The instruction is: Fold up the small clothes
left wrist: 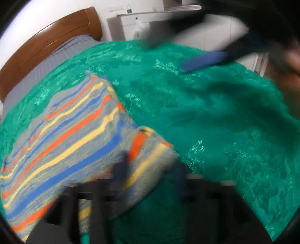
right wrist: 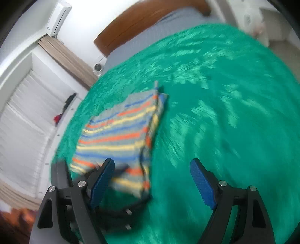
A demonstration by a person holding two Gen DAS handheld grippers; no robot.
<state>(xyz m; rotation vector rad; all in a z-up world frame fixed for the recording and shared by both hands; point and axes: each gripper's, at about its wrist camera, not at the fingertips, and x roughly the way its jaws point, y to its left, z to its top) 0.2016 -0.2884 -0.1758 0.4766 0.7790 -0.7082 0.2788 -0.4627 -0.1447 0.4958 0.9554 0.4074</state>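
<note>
A green plush blanket [right wrist: 215,116] is seen spread across the bed and fills most of both views; its pile catches light in pale patches. At 12 o'clock in the right wrist view a brown wooden headboard [right wrist: 150,20] is seen, with a grey striped sheet [right wrist: 180,20] laid bare just below it. A window with white blinds [right wrist: 24,116] is found at 9 o'clock, and a white air conditioner [right wrist: 59,17] at 11 o'clock.

The striped garment [right wrist: 120,135] is laid on the blanket left of centre in the right wrist view, folded into a rough rectangle. Grey-blue fabric is crossed by orange, yellow and blue bands, and layered edges are shown along its right side.

The right gripper [right wrist: 153,180] is held wide open at 6 o'clock, blue pads facing each other, with nothing between them but one near corner of the garment.

In the left wrist view the left gripper [left wrist: 150,172] is badly blurred at 6 o'clock. Its jaws are seen drawn close, with a lifted corner of the garment between them; whether the pads actually press on it cannot be told.
</note>
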